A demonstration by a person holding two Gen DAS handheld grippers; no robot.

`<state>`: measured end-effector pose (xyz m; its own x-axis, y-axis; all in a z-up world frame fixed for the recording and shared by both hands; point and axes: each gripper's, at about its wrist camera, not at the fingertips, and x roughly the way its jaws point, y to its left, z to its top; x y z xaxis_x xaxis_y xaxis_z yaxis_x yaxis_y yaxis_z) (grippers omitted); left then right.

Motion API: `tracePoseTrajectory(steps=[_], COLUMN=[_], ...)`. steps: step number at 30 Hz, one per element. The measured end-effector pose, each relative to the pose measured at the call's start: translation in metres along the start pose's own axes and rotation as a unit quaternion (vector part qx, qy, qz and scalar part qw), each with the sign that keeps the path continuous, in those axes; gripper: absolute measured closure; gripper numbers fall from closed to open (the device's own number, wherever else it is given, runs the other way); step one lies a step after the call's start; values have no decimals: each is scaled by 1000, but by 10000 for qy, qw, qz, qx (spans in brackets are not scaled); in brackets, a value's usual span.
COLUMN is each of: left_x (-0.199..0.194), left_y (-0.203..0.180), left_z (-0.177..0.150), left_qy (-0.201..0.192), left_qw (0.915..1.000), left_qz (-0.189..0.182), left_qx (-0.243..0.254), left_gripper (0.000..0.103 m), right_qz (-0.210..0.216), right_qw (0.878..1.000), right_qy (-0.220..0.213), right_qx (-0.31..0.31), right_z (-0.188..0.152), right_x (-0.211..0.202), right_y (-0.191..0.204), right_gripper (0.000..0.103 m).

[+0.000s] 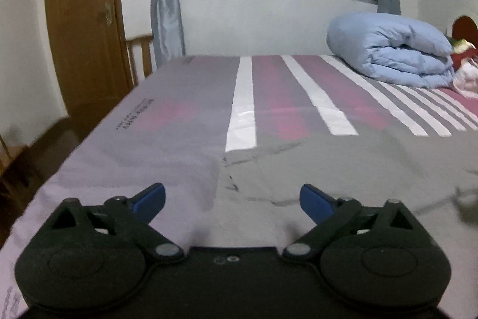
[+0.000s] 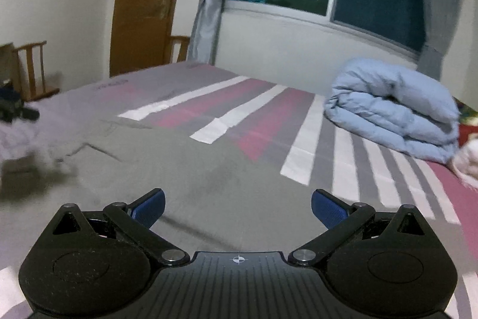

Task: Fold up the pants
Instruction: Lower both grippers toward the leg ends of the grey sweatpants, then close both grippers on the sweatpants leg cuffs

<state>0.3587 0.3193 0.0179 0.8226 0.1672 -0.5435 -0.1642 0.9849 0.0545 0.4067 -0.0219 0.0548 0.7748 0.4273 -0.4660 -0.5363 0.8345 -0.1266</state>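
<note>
Grey pants (image 1: 343, 169) lie spread flat on the striped bed sheet (image 1: 179, 115), filling the near right of the left wrist view. My left gripper (image 1: 232, 201) is open and empty, low over the pants' left edge. In the right wrist view the same pants (image 2: 194, 175) cover the near middle of the bed. My right gripper (image 2: 238, 208) is open and empty just above the cloth. At the far left of that view the other gripper (image 2: 18, 112) shows as a dark blur.
A folded light blue duvet (image 1: 391, 50) sits at the back right of the bed, also in the right wrist view (image 2: 394, 106), with pillows (image 1: 466, 62) beside it. A wooden door (image 1: 83, 29), a wooden chair (image 2: 33, 68) and the bed's left edge lie to the left.
</note>
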Motion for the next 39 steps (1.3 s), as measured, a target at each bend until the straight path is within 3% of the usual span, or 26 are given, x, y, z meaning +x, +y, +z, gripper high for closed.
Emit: tracePoseTrajectory(steps=[3,7,13,17,19,21,25,27,29,30,31,32,33,35,39], left_x=[42,92,154,182,192,198,205,208,208,208,206,204,199,181,142], left_y=[21,32,27,20,18,16,20,23,20,17,16,17,17,15,23], left_z=[9,14,24,25,25,26,27,28,27,28,28,30,32,33,35], left_qy=[274,639,1099,1313,1413,1427,1515,1538,1469,1409,1312,1220,1081,633,154], left_qw=[9988,9947,9905,9883,9859,9856,9825,9808,9821,9832,9845,9847,9859,9897,9900], left_qz=[-132,-424,-655,-730,-844,-878,-1055,-1158,-1166,-1155,-1163,-1239,-1268,-1281,-1399], left_qx=[-380,-689,-502,-262,-294,-219,-249,-305,-196,-106,-65,-100,-125,35,-121], left_gripper=[18,31,46,46,45,42,36,34,44,47,61,74,76,79,83], right_qz=[53,242,382,491,588,601,758,957,1156,1249,1285,1297,1300,1263,1254], right_qw=[9999,9994,9982,9971,9957,9937,9911,9849,9816,9803,9800,9802,9804,9836,9879], right_qy=[127,260,438,570,701,936,1098,1431,1504,1523,1509,1479,1442,1240,855], right_qx=[-86,7,-129,-128,-154,-98,17,177,214,180,183,234,343,357,304], right_z=[9,17,25,24,22,23,29,28,25,25,26,27,29,33,43], right_x=[53,104,164,192,204,218,235,249,254,254,252,249,243,225,173], right_y=[-5,-14,-18,-22,-21,-26,-38,-46,-48,-47,-47,-47,-48,-45,-38], right_gripper=[0,0,0,0,12,36,37,36,40,55,62,77,83,86,88])
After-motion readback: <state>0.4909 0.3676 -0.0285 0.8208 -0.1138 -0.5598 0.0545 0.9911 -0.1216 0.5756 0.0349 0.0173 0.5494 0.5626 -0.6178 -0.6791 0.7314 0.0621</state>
